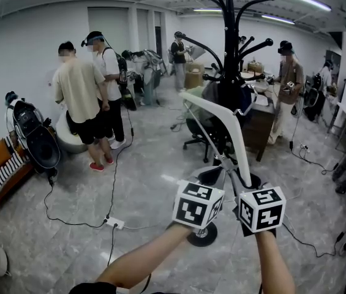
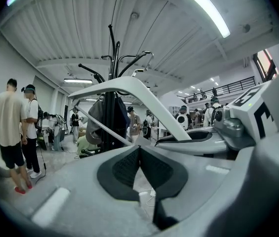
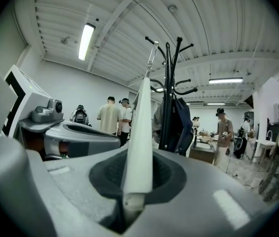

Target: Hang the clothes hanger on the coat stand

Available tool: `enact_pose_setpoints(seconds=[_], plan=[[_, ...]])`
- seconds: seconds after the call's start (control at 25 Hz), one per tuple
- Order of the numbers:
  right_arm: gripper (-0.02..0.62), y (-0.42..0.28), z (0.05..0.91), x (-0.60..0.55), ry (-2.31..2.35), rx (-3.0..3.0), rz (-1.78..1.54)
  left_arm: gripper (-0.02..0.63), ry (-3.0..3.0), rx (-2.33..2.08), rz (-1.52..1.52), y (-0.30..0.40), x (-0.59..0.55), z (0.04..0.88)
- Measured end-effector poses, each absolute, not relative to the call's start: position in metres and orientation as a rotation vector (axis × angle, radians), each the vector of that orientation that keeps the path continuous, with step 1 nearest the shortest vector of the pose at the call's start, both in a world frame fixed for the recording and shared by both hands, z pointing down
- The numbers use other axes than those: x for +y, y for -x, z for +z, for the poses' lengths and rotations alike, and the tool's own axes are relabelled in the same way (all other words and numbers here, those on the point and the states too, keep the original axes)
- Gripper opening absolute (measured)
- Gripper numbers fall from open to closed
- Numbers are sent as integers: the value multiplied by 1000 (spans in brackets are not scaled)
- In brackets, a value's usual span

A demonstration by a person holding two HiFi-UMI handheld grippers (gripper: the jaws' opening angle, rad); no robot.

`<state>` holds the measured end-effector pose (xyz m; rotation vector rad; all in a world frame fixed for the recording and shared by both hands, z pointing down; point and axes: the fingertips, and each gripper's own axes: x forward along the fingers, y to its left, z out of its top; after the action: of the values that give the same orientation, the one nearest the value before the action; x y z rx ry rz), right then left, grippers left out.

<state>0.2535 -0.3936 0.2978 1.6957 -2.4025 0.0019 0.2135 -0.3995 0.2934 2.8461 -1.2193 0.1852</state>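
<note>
White plastic clothes hanger (image 3: 139, 132) held before black metal coat stand (image 1: 229, 41), unhung.
Right claw (image 3: 137, 184) pinches one arm, left claw (image 2: 139, 151) its crossbar (image 2: 102, 126); next, lift hook (image 3: 152, 53) onto a branch (image 1: 255, 3).

No text, label, brand, number or sign can be read in any view.

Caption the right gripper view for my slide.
Right gripper clamped on a white hanger, black coat stand straight ahead.
</note>
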Motion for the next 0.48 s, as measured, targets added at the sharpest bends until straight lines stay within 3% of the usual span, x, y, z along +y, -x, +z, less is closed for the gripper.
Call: enact_pose_setpoints(seconds=[0.48], plan=[[49,-261,299,-447,-1660,-2358,-29,6,-2837,-1211,168,-218,-449,298]])
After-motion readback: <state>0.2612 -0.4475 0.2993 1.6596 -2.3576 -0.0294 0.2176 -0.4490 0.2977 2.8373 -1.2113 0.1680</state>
